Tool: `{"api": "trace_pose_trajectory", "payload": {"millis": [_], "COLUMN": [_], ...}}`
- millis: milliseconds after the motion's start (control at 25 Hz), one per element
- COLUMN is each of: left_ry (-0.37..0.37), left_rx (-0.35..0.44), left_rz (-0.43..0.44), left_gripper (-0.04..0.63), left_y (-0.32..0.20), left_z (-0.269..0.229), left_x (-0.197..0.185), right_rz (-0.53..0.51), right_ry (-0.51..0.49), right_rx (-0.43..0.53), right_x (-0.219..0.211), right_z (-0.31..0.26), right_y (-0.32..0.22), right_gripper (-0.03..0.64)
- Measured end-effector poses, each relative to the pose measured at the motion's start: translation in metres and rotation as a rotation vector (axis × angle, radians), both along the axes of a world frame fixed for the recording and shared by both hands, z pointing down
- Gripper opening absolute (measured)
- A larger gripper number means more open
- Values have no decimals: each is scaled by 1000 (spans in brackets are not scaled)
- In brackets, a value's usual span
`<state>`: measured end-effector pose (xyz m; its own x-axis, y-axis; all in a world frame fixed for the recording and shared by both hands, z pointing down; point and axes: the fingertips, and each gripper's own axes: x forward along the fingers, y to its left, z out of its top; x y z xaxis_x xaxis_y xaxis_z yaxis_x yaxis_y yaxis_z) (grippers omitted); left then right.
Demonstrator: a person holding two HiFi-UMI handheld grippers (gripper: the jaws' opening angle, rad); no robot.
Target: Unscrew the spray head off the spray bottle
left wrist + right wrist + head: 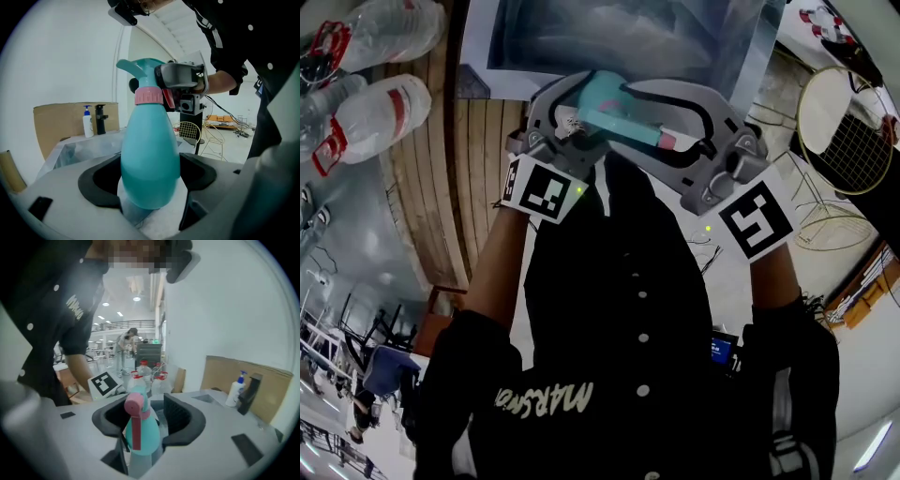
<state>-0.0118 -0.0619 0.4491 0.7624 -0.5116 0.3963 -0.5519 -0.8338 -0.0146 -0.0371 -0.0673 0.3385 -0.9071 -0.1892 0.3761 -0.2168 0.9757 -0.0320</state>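
Before chest, facing inward, left hand-held gripper (150, 171) clamping bottle (150, 136), right hand-held gripper (144, 417) released

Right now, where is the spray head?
Left gripper view, upper centre: the spray head tops the teal bottle that the left gripper holds, just above the pink collar, between the jaws of the right gripper.

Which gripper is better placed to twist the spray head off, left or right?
Probably right. The right gripper has open jaws astride the spray head, ready to close and turn; the left gripper is shut on the spray bottle, steadying it.
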Motion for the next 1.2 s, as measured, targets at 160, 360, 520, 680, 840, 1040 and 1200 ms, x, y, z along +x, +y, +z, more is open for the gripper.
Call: {"api": "trace_pose_trajectory", "payload": {"millis": [160, 360, 520, 680, 840, 1040, 1200], "left_ry": [4, 1, 2, 2, 0, -8, -3], "left_rx": [1, 2, 1, 4, 0, 5, 5], "left_rz": [-1, -8, -18, -27, -28, -24, -32], "left_gripper": [394, 394, 394, 394, 394, 394, 394], "left_y": [2, 0, 0, -2, -2, -2, -2], "left_z": [-2, -3, -2, -2, -3, -4, -4], "left_x": [0, 2, 2, 3, 2, 3, 3], "right_rz": [318, 586, 640, 682, 681, 618, 632], "right_ry": [-164, -199, -126, -110, -97, -91, -53], "right_rx": [-95, -107, -72, -52, -35, -83, -76], "right_x": [21, 40, 35, 36, 33, 13, 5], "right_z": [-30, -44, -41, -42, -42, -29, -15], "right_y": [-9, 11, 38, 40, 45, 55, 42], "right_gripper": [242, 238, 238, 245, 239, 242, 255]}}
